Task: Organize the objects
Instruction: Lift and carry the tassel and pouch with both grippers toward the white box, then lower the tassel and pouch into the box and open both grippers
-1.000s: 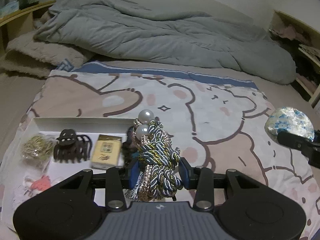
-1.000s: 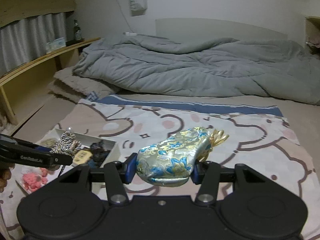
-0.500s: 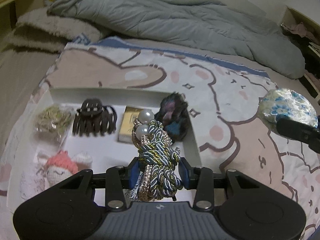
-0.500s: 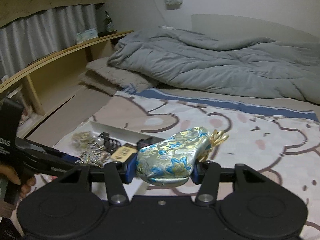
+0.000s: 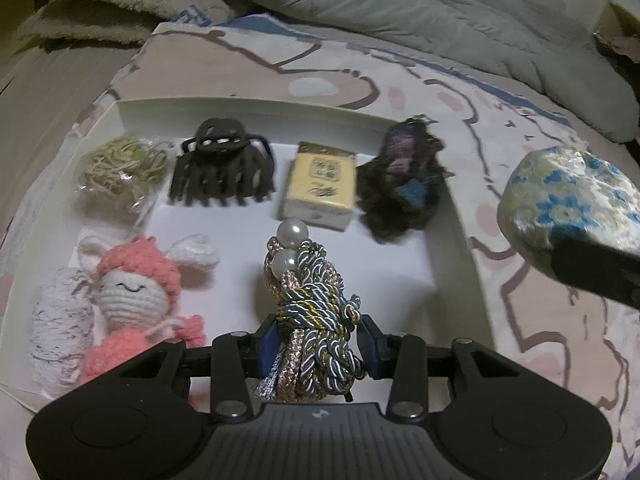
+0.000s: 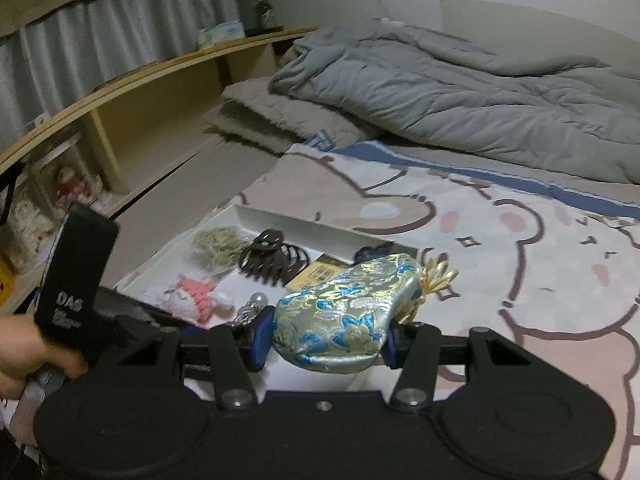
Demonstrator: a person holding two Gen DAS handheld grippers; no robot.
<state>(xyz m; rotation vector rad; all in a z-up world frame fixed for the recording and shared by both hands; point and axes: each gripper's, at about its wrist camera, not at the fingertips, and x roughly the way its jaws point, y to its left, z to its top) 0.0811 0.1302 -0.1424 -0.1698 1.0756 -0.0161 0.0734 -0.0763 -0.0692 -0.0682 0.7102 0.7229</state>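
Fingers of the left gripper (image 5: 316, 340) are staying clamped on the braided cord bundle (image 5: 316, 312), now dropping right over the white tray (image 5: 248, 106). Right gripper (image 6: 326, 340) is squeezing the brocade pouch (image 6: 344, 316), swinging trayward too. Drop-off's looking close.

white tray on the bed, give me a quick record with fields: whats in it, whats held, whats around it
tray: white tray on a bear-print sheet
far row, left to right: bagged hair ties; brown claw clip; yellow box; dark scrunchie
near left: pink crochet doll
left gripper: jaws shut on a braided cord bundle with pearls, above the tray
right gripper: jaws shut on a brocade pouch, beside the tray
behind: grey duvet
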